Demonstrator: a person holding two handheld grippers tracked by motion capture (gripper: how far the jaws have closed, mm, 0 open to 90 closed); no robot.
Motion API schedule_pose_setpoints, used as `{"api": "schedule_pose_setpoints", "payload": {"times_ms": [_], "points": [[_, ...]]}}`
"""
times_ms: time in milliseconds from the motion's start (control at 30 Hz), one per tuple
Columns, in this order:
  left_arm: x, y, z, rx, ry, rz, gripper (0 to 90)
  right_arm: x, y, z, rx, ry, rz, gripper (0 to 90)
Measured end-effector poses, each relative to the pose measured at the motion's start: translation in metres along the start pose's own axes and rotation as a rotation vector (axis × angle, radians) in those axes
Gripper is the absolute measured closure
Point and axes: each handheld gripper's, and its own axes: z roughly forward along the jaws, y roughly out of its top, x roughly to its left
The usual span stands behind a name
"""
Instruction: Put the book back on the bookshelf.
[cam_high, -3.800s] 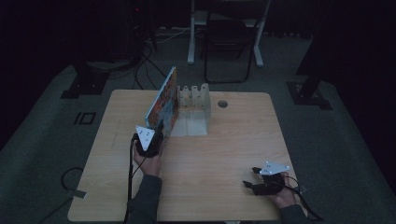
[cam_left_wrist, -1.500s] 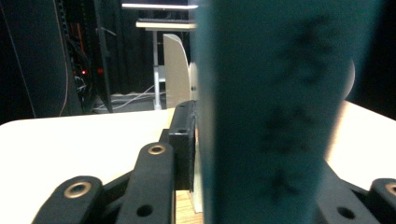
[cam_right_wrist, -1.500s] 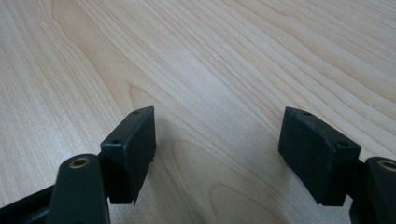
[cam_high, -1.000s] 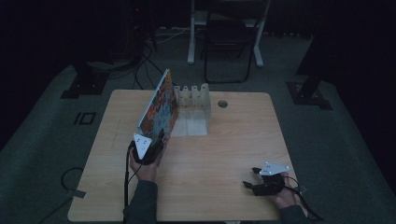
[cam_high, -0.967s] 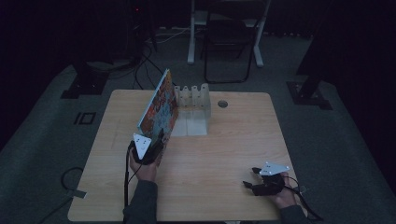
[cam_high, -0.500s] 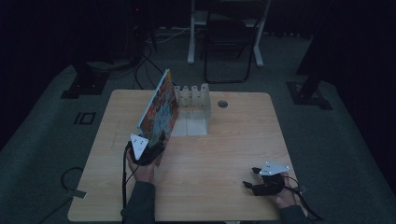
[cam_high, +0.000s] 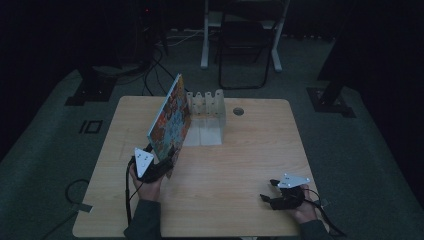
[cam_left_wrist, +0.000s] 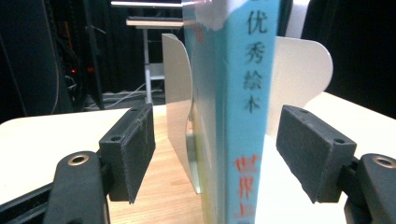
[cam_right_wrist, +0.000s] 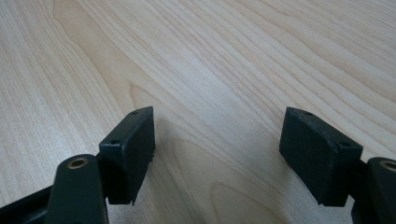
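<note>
Between the left gripper's (cam_left_wrist: 215, 158) wide jaws, picture book (cam_left_wrist: 233, 116) upright, untouched, right gripper (cam_right_wrist: 219, 154) wide, empty.

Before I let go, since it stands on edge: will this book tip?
Probably. The book is thin, tall and leaning, and the left gripper stands open around its spine. The white rack beside it may catch it. It looks stiff.

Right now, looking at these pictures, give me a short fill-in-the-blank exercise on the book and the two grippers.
1. The book stands between the open jaws of the ____ gripper.
2. The book's spine is coloured ____.
3. The right gripper is open above the bare wooden ____.
4. Behind the book stands a white ____ with upright dividers.

Missing words: left; blue; table; rack
</note>
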Motion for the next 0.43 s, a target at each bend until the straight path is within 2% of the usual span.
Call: {"api": "schedule_pose_setpoints", "payload": {"times_ms": [167, 433], "points": [[-0.003, -0.001, -0.006, 0.02, -0.02, 0.032, 28.4, 0.0, 0.0, 0.0, 0.0, 0.0, 0.001, 26.1], [-0.005, -0.008, -0.02, 0.021, -0.031, 0.028, 28.5, 0.0, 0.0, 0.0, 0.001, 0.002, -0.001, 25.3]]}}
